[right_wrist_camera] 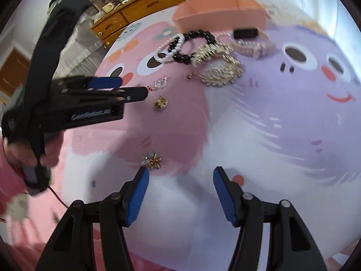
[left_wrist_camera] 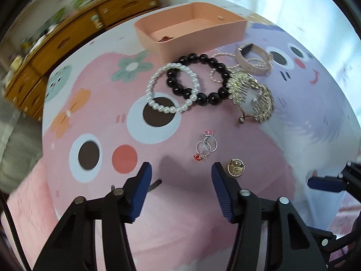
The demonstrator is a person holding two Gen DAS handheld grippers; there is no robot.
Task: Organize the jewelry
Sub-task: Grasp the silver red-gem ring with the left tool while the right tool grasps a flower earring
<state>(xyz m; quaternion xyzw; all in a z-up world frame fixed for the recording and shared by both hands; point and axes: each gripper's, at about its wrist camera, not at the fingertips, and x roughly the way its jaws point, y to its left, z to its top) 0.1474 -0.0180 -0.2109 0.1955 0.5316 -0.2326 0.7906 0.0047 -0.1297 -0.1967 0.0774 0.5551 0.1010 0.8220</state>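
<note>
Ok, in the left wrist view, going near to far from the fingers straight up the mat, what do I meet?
Gold brooch → silver rings with red and pink stones → black bead bracelet → pink tray.

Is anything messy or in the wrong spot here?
Yes. Nearly all the jewelry lies loose on the mat instead of in the pink box. The pearl bracelet, black bead bracelet and gold comb are heaped overlapping. The rings are tangled together. Nothing looks broken.
</note>
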